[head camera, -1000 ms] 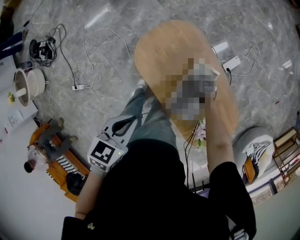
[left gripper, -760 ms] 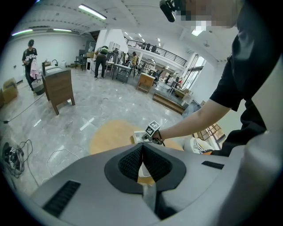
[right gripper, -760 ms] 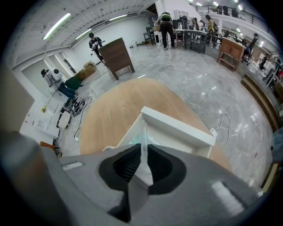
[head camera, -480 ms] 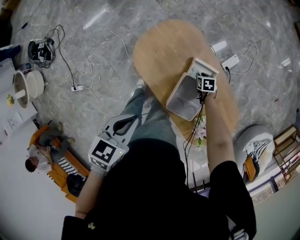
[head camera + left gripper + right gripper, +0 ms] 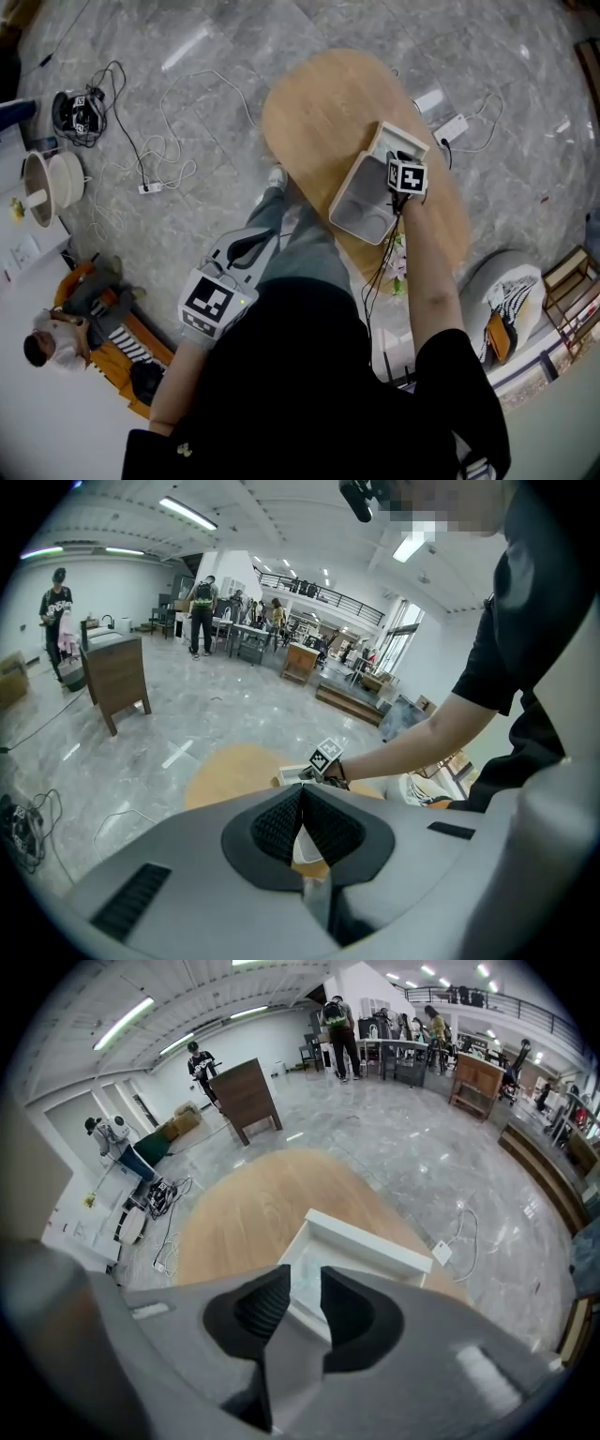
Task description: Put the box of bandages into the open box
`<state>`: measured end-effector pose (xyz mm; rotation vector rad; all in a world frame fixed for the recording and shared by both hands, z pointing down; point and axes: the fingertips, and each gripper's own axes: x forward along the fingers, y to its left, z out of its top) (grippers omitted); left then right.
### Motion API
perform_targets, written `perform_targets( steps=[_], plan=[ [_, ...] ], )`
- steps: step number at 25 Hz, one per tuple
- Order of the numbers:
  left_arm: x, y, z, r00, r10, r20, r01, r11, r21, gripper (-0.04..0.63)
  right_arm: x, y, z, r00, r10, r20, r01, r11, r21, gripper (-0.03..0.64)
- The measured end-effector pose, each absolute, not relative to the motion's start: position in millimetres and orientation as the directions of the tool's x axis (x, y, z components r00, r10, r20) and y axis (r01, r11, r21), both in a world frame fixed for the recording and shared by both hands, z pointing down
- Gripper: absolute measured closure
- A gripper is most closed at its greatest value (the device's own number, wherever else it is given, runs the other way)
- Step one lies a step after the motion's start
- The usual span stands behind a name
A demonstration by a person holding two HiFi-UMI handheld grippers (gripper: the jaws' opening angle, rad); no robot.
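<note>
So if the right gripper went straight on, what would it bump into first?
Probably the white open box on the wooden table: the right gripper, jaws apart, points into it. Near wall or bottom first, I can't tell.

1 wooden table (image 5: 314, 112), 1 open white box (image 5: 352, 187) and 2 claws (image 5: 302, 791) (image 5: 307, 1279).

Showing pale, matt wood grain across the table (image 5: 319, 112). Gleaming like polished grey marble, throwing back ceiling lights, over the floor (image 5: 309, 28). Looking smooth, white and matt on the open box (image 5: 352, 187). Wearing matt grey plastic shells and black ribbed pads (image 5: 265, 1302) on the left gripper (image 5: 302, 794) and right gripper (image 5: 305, 1283).
</note>
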<state>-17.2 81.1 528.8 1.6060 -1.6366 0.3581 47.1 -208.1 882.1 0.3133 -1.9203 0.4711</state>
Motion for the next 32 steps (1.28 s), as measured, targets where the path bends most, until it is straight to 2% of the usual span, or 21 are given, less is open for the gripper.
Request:
perform_targets(
  steps=[10,17,32],
  plan=[
    [-23.0,75.6,514.7,0.151,-0.751,0.643,-0.941,0.09,0.326,0.584,46.7,-185.9,825.7,-0.455,-0.04,0.89,-0.45,0.872,-0.191,0.53],
    [-25.6,69.5,504.8,0.164,-0.765,0.623,-0.948,0.051,0.313,0.584,52.9,-166.3,782.0,-0.519,-0.071,0.852,-0.441,0.876,-0.195,0.616],
    [-43.3,40.7,479.5,0.234,-0.816,0.529,-0.936,-0.041,0.35,0.584,52.9,-118.0,642.5,-0.665,-0.162,0.729,-0.462,0.856,-0.232,0.618]
  ],
)
